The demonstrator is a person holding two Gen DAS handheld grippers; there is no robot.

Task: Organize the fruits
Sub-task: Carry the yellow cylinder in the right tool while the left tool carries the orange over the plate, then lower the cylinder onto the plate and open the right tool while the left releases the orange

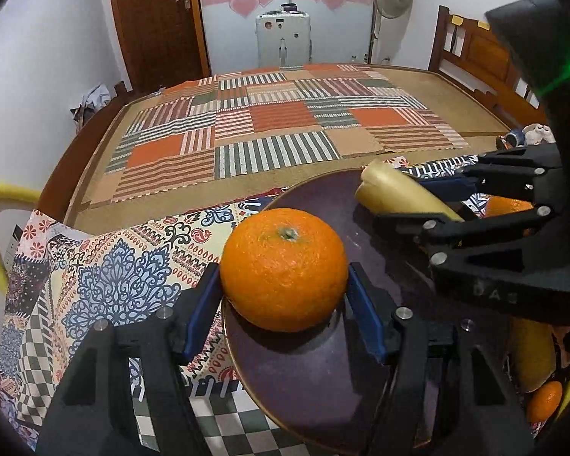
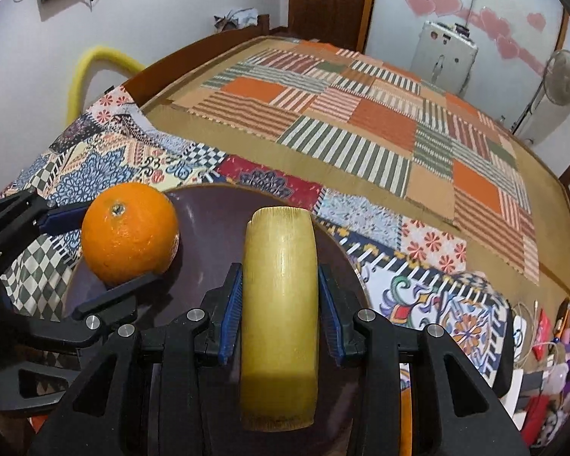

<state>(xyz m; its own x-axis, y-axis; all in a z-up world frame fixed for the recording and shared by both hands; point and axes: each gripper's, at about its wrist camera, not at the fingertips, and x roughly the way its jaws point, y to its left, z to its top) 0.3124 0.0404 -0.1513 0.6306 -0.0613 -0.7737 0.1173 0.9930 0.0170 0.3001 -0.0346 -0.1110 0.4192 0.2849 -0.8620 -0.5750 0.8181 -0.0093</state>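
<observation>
My left gripper [image 1: 283,285] is shut on an orange [image 1: 284,269] and holds it over the left part of a dark purple plate [image 1: 323,387]. My right gripper [image 2: 280,304] is shut on a yellow banana piece [image 2: 280,304] with cut ends, held over the same plate [image 2: 212,220]. In the right wrist view the orange [image 2: 130,232] sits left of the banana. In the left wrist view the banana piece [image 1: 399,193] shows at the plate's far right, gripped by the right gripper [image 1: 452,197].
The plate lies on a patterned cloth [image 1: 106,277] on a bed with a striped patchwork mat [image 1: 269,129]. More oranges [image 1: 545,401] and a banana [image 1: 532,357] lie right of the plate. Clutter [image 2: 551,345] sits at the right edge.
</observation>
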